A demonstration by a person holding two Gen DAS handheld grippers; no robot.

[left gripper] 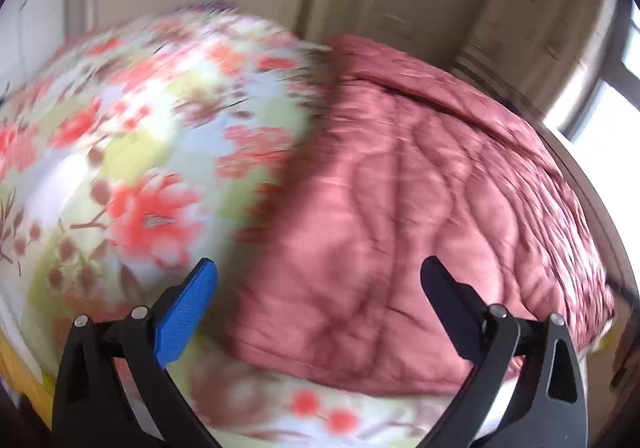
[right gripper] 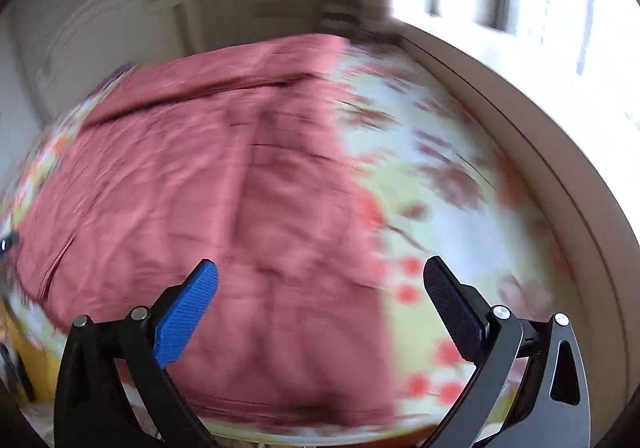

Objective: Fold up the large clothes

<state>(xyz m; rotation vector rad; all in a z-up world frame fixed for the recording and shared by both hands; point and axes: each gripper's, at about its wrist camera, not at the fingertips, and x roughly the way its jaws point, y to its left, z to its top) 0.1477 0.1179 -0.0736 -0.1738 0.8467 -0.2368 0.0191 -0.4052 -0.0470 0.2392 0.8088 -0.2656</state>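
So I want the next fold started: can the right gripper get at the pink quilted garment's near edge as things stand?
Probably yes. The right gripper is open and empty above the pink quilted garment, whose near edge lies bare on the floral sheet; nothing blocks it.

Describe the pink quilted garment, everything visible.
The pink quilted garment is dusty rose, padded, with curved stitched channels and soft wrinkles. It lies spread flat on the floral sheet, with what looks like a fold or seam line running across its far part. In the right wrist view it fills the left and centre, the sheet showing beyond its right edge. Both views are motion-blurred. Neither gripper's open fingers visibly grip it.
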